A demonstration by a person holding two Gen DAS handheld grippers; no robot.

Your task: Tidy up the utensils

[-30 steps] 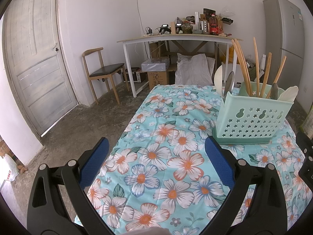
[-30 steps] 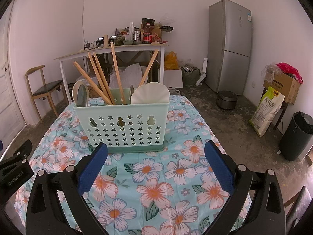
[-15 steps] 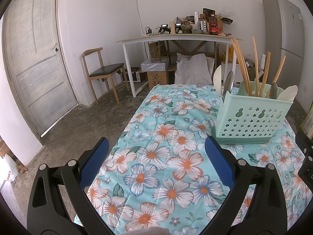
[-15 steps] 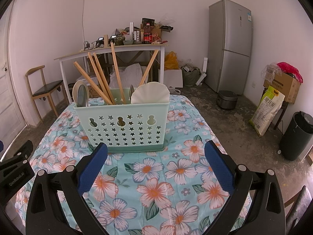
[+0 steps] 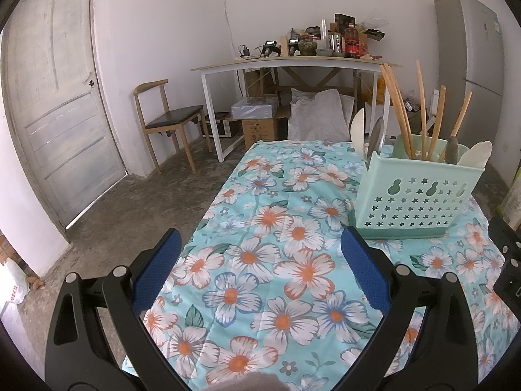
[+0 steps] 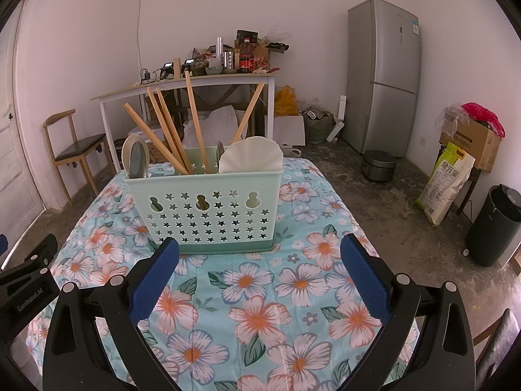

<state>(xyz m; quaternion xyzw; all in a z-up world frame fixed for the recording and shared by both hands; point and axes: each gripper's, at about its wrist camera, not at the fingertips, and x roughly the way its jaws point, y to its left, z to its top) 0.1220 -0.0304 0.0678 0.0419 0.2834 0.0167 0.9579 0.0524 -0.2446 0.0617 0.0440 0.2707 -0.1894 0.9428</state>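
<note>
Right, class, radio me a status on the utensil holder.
Both tongs, left and right, open, empty. Utensil holder upright on tablecloth, chopsticks inside. Nothing blocking.

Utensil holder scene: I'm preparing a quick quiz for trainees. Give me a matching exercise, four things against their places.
Things:
1. chopsticks
2. white scoop
3. fridge
4. chair

Places:
A. far right, against the wall
B. right end of the utensil holder
C. far left, near the door
D. standing tilted in the holder's middle

Pairs: 1-D, 2-B, 3-A, 4-C
</note>
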